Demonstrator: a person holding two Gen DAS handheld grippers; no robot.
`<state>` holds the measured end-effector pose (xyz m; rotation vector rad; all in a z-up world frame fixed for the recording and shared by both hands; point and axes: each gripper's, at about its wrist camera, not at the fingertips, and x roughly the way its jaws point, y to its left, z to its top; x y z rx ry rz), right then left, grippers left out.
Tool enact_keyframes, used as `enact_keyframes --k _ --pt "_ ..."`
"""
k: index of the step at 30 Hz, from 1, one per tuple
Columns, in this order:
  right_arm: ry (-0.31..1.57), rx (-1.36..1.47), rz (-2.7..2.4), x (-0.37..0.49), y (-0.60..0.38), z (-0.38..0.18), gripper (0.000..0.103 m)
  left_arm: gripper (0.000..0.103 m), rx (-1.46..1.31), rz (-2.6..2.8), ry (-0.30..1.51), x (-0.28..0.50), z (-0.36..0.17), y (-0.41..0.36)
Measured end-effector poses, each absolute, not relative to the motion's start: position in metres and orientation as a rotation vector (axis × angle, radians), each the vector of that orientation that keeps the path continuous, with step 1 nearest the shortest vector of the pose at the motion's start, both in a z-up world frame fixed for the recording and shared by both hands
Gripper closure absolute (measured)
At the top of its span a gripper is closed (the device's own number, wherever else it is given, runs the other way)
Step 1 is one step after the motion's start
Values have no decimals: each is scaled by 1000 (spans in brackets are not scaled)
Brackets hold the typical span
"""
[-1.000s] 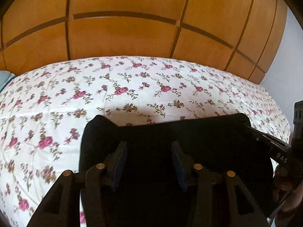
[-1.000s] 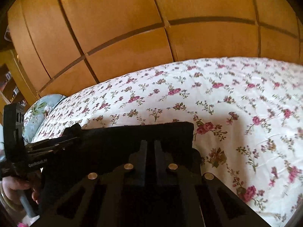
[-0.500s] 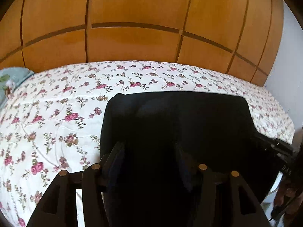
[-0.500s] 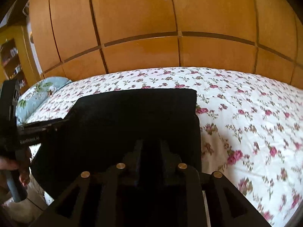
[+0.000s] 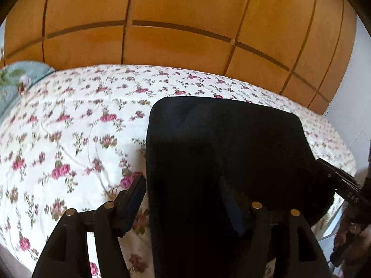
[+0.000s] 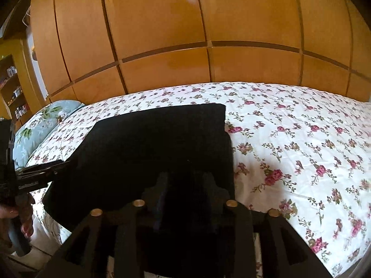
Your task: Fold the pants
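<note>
One pair of black pants (image 5: 227, 162) lies folded on the floral bedspread (image 5: 69, 139), near its front edge.
Your left gripper (image 5: 185, 199) is spread wide, jaws just opening, cloth edge between, not pinched. Your right gripper (image 6: 185, 190) is parted, also just opening, over the pants. One pillow (image 6: 39, 127) lies left of them.

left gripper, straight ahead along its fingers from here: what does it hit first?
Most likely the black pants, which lie between the open fingers of the left gripper, jaws just been opening. Beyond them comes the floral bedspread. How far the fingertips stand above the cloth is unclear.
</note>
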<state>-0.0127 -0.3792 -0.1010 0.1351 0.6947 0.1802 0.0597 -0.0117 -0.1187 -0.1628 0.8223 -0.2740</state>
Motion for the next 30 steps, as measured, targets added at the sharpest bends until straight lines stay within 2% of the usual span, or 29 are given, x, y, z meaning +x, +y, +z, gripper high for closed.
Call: enact_keyframes --k 1,3,5,7,10,13,21,24,30 --pt "698 137 168 -13 -380 -102 53 32 -176 -281 821 58 -120 -8" --pt "729 181 175 -9 -388 -107 42 32 -215 -312 824 55 -124 0" --pt "753 277 219 -6 -400 -114 41 31 -289 -369 849 55 -130 11" --pt "784 385 248 -2 -415 -122 31 31 -396 -438 895 59 -138 23" --pt "847 561 323 5 -436 -139 27 31 -540 -533 967 67 -151 35" --pt "868 685 381 8 -446 -153 26 31 -630 -598 993 72 -163 40" --pt "892 586 405 21 -427 -150 29 31 -528 -633 994 78 -157 19" --pt "886 545 397 25 -420 -148 31 36 -516 -621 981 74 -156 20" --pt "884 589 410 20 -429 -151 31 38 -519 -629 959 69 -153 24"
